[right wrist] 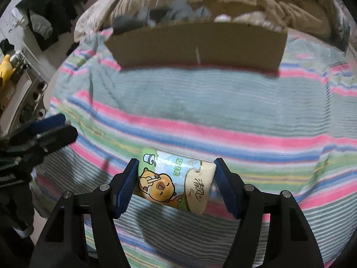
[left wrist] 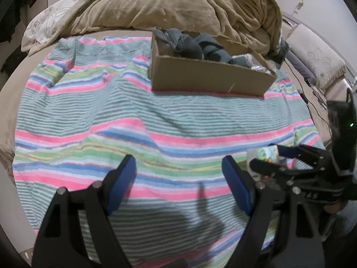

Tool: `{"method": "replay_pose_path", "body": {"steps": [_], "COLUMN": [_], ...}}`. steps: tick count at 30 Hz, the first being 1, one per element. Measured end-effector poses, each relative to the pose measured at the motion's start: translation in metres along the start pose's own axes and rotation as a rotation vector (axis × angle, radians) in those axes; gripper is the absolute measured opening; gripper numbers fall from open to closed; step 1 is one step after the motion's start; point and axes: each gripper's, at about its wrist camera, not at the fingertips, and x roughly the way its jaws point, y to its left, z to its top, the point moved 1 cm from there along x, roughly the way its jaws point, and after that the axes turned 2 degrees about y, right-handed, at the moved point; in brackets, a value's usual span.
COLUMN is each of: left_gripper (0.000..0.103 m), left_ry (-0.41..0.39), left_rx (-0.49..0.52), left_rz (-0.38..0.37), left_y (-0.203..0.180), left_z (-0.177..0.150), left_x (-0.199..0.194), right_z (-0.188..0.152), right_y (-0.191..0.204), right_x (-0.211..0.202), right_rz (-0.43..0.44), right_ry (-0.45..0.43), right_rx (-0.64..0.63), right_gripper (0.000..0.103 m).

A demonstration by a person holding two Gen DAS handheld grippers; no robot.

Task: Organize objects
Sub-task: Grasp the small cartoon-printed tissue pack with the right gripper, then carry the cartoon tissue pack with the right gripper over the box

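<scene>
Two blue pads [right wrist: 125, 187] of our right gripper [right wrist: 174, 185] bracket a small tissue pack [right wrist: 171, 183]; the left pad lies flat against the pack's short end, while the right pad meets the other end only near its upper corner, with a sliver of gap lower down. We cannot tell whether the squeeze is firm yet, so we read this as a grip just forming on the pack, jaws a little past halfway open.

We judge the pack light, soft and springy, wrapped in glossy printed film that may slide. It sits tilted between the pads, so holding it end to end, as now, seems sensible, with gentle pressure so that it does not crumple or squirt out.

Our left gripper [left wrist: 178, 178] hangs empty over the striped blanket [left wrist: 111, 116], jaws standing wide, nothing between them. In its view the pack lies at about 4 o'clock, low on the blanket near the bed's edge.

Outward, at 12 o'clock in the right wrist view, a cardboard box [right wrist: 196, 44] sits well apart from the pack, already holding grey socks [left wrist: 189, 44]. Beyond it lies a rumpled tan duvet [left wrist: 178, 4].
</scene>
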Motion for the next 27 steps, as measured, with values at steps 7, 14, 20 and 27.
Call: {"method": "replay_pose_path", "body": {"steps": [7,14,20,27], "left_gripper": [0.081,0.081,0.081,0.081], "left_ry": [-0.009,-0.036,-0.052,-0.075], "left_rx": [0.01,0.022,0.029,0.029], "left_rz": [0.001,0.007,0.012,0.017], "left_y": [-0.008,-0.015,-0.018,-0.019], "left_z": [0.018,0.042,0.062,0.082], "left_x": [0.003,0.004,0.01,0.015], "right_z": [0.029,0.059,0.085,0.112], "right_y": [-0.011,-0.019,-0.029,-0.039], "right_x": [-0.023,-0.031,-0.04,-0.039], "right_rz": [-0.004,-0.012,-0.017,-0.018], "right_ry": [-0.07,-0.121,-0.17,-0.203], "right_rx": [-0.005,0.001,0.0,-0.009], "right_gripper": [0.071,0.071,0.071,0.071]}}
